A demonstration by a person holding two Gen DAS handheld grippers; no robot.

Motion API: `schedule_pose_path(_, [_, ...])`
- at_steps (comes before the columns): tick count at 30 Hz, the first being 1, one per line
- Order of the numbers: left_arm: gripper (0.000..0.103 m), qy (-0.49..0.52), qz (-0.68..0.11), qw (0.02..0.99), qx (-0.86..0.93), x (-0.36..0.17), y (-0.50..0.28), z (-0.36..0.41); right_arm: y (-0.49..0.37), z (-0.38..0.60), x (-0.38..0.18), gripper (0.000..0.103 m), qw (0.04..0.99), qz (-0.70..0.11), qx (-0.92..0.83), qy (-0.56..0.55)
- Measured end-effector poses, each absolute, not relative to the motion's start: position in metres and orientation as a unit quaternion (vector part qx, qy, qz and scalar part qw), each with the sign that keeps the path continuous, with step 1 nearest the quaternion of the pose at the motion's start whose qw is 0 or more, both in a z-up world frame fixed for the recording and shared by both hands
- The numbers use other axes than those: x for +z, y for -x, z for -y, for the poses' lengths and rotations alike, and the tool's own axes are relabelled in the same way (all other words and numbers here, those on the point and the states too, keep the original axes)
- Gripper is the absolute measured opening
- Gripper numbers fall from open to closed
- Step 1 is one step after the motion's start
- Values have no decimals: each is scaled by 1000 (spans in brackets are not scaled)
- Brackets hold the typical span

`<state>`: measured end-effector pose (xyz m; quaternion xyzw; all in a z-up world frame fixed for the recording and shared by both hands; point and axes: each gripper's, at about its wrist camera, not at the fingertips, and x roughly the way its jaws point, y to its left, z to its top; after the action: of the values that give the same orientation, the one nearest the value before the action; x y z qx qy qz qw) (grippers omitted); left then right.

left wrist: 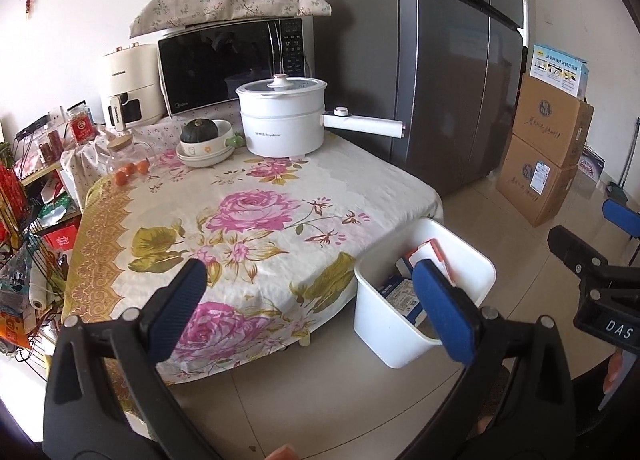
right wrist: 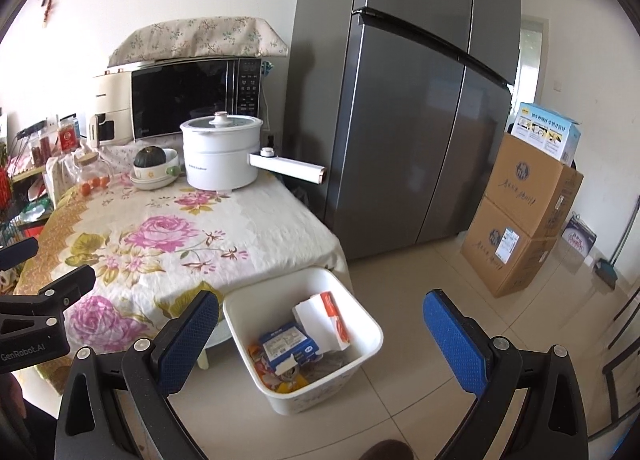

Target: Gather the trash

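Observation:
A white plastic bin (right wrist: pixel 362 356) (left wrist: pixel 380 324) stands on the floor at the table's near right corner. Inside lie a white and orange carton (right wrist: pixel 326 320), a blue and white box (right wrist: pixel 288 344) and crumpled wrappers (right wrist: pixel 280 376). My left gripper (left wrist: pixel 310 296) hovers open over the table's front edge, its right pad in front of the bin. My right gripper (right wrist: pixel 320 340) hangs open above the bin with nothing between its fingers. The front of the flowered tablecloth (left wrist: pixel 248 220) shows no loose items.
At the table's far end stand a white electric pot (left wrist: pixel 284 116), stacked bowls with a green squash (left wrist: pixel 204 140), a glass jar (left wrist: pixel 128 156), a microwave (left wrist: pixel 232 60) and an air fryer (left wrist: pixel 128 84). A grey fridge (right wrist: pixel 412 100) and stacked cardboard boxes (right wrist: pixel 524 216) stand to the right. A cluttered rack (left wrist: pixel 28 220) is on the left.

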<state>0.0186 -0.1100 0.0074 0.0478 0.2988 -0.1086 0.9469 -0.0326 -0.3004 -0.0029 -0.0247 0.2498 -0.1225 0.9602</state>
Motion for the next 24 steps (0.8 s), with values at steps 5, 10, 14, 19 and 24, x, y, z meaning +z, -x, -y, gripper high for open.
schedule_pose_path(5, [102, -47, -311, 942, -115, 3, -19, 115, 29, 298, -5, 103, 959, -255, -120, 26])
schedule_pose_path(10, [102, -44, -317, 940, -120, 2, -18, 116, 26, 296, -9, 103, 957, -262, -119, 29])
schedule_pose_path(14, [102, -43, -319, 939, -121, 2, -18, 116, 27, 296, -9, 103, 957, -263, -119, 29])
schedule_pose_path(19, [102, -41, -319, 939, -119, 2, -18, 113, 27, 296, -9, 103, 958, -261, -119, 28])
schedule_pose_path(24, [102, -39, -319, 939, -118, 2, -18, 112, 29, 297, -8, 103, 960, -252, -121, 24])
